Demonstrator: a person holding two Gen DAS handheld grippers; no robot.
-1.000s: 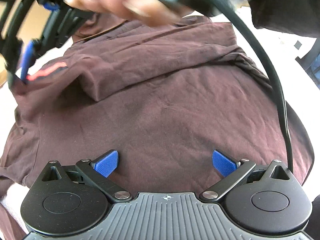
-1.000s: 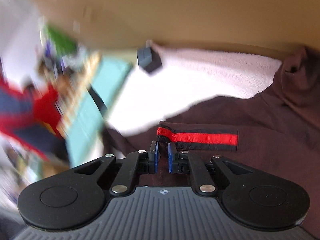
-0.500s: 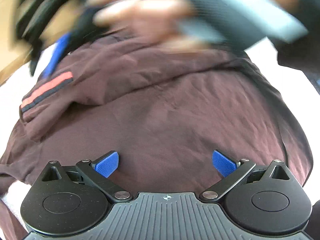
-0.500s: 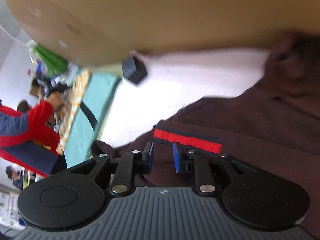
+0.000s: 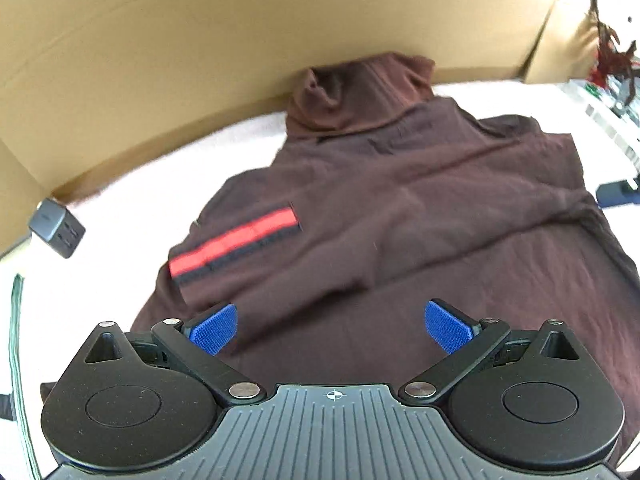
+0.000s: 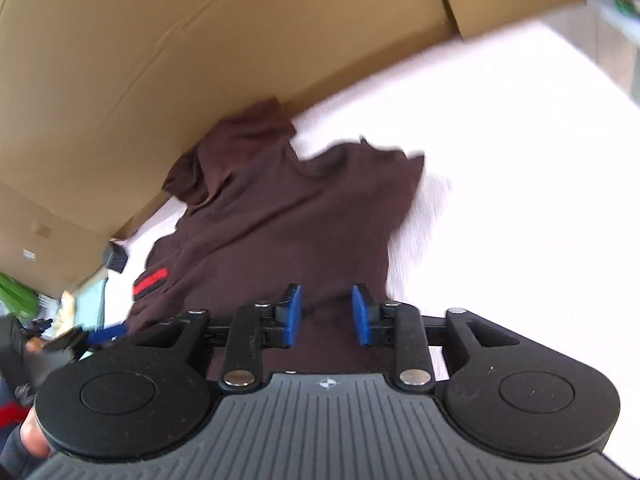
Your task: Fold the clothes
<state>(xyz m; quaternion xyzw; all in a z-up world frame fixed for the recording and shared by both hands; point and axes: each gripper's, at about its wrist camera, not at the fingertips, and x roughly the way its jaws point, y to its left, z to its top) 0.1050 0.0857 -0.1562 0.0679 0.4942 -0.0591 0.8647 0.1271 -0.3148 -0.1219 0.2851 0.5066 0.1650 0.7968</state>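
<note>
dark maroon high-neck sweater (image 5: pixel 420 216) lies flat on the white towel-covered table (image 6: pixel 520 168), neck toward the tan cardboard wall (image 5: pixel 200 40); its red-striped sleeve (image 5: pixel 236 246) is now folded across the chest; right gripper (image 6: pixel 326 316) had that cuff pinched a second ago, now it's let go and pulled back, jaws parted; left gripper (image 5: pixel 332 326) still wide open, holding nothing; other side looks unfolded.
</note>
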